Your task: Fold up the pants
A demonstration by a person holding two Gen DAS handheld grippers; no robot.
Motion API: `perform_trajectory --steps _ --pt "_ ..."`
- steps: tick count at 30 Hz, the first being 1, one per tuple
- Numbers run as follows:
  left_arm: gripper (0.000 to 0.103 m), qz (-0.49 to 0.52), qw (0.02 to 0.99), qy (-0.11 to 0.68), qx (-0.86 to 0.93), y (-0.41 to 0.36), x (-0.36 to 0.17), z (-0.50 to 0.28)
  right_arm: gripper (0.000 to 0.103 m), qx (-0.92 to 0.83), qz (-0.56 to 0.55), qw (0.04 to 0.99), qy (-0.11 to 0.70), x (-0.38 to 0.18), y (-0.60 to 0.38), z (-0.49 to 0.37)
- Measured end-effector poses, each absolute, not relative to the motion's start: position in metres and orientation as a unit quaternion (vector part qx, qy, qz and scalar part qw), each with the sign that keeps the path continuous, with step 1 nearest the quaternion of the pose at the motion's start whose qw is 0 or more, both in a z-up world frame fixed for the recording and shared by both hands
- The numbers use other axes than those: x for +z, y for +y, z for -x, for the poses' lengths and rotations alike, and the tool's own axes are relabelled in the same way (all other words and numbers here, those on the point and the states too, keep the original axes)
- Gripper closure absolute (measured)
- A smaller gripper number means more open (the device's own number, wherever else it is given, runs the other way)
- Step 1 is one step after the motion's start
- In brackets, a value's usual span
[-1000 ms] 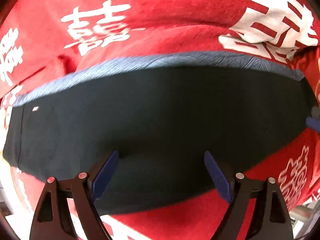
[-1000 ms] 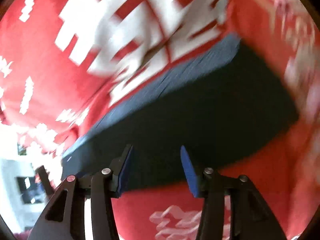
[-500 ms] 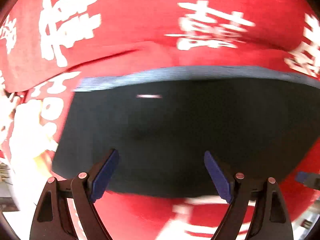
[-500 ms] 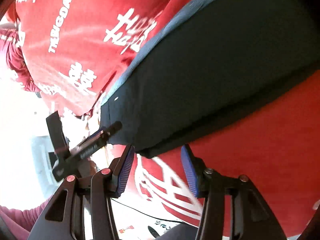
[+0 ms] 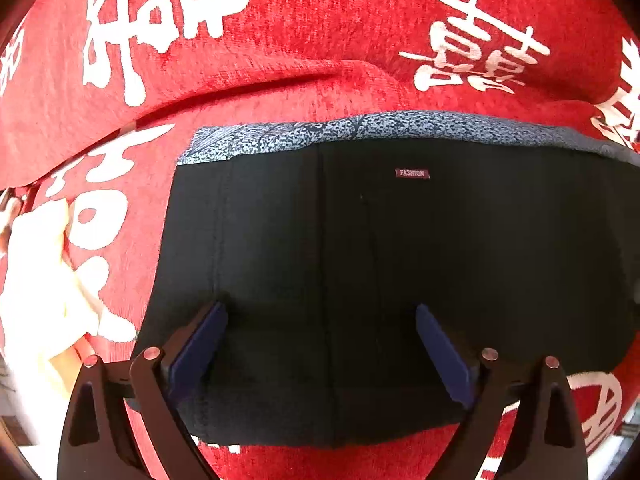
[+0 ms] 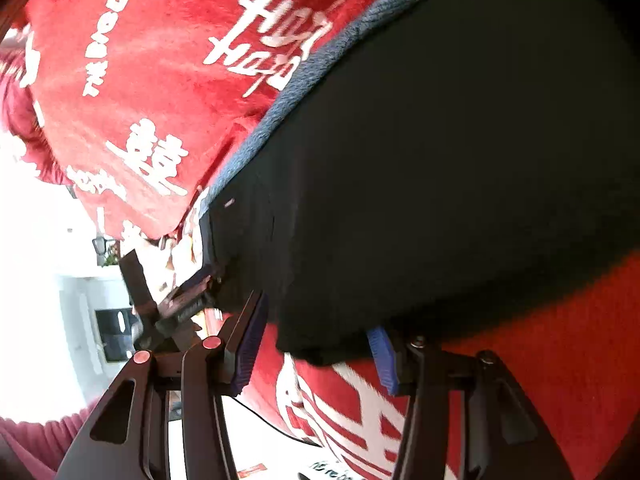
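Dark folded pants (image 5: 400, 260) with a grey-blue speckled waistband (image 5: 360, 130) and a small red FASHION label (image 5: 413, 173) lie on a red blanket. My left gripper (image 5: 320, 344) is open, its blue pads over the pants' near edge with cloth between them. In the right wrist view the pants (image 6: 440, 160) fill the upper right. My right gripper (image 6: 316, 344) is open, its jaws on either side of the pants' near corner. The left gripper (image 6: 176, 304) shows there at the pants' left end.
The red blanket (image 5: 320, 40) with white characters covers the surface and is wrinkled behind the pants. A pale yellow cloth (image 5: 36, 280) lies at the left. The blanket's edge and a bright room (image 6: 60, 280) show at the right view's left.
The left gripper has moved in toward the pants' left end, which now lies between its pads. The right gripper has closed in on the near corner and tilted.
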State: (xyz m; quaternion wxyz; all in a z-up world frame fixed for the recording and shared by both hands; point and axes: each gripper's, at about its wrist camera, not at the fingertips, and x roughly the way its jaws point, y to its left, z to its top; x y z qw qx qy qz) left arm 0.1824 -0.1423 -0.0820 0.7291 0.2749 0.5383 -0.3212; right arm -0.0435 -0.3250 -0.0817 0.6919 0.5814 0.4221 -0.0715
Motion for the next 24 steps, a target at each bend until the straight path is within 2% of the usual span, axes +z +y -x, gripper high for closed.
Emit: perform_trajectory --steps 1,6,11,12,14,15,16,20,24 --pt "0.008 -0.275 0.724 0.542 -0.327 -0.141 -0.082 -0.184 0.091 -0.083 -0.570 0.692 0.435 -0.080 -0.327 0.040" --pt "0.008 -0.285 0.715 0.536 -0.348 -0.139 -0.082 -0.183 0.093 -0.080 -0.551 0.715 0.424 -0.055 -0.308 0.056" --pt "0.008 -0.304 0.719 0.528 -0.334 -0.141 -0.077 -0.172 0.093 -0.103 -0.556 0.696 0.442 -0.084 -0.301 0.069" --pt "0.008 -0.307 0.718 0.533 -0.326 -0.140 -0.075 -0.172 0.091 -0.105 -0.551 0.697 0.447 -0.081 -0.301 0.071" --pt "0.008 -0.314 0.718 0.541 -0.304 -0.140 -0.066 -0.167 0.079 -0.111 -0.525 0.698 0.473 -0.070 -0.301 0.074" --pt "0.008 -0.314 0.720 0.541 -0.302 -0.140 -0.061 -0.163 0.065 -0.117 -0.510 0.700 0.486 -0.064 -0.303 0.078" --pt "0.008 -0.309 0.719 0.541 -0.308 -0.142 -0.054 -0.156 0.062 -0.128 -0.490 0.708 0.493 -0.053 -0.306 0.086" --pt "0.008 -0.287 0.710 0.528 -0.368 -0.172 -0.025 -0.105 0.062 -0.173 -0.442 0.735 0.484 -0.022 -0.335 0.111" --pt "0.008 -0.252 0.692 0.536 -0.412 -0.227 -0.031 -0.060 0.062 -0.213 -0.411 0.750 0.473 -0.010 -0.372 0.112"
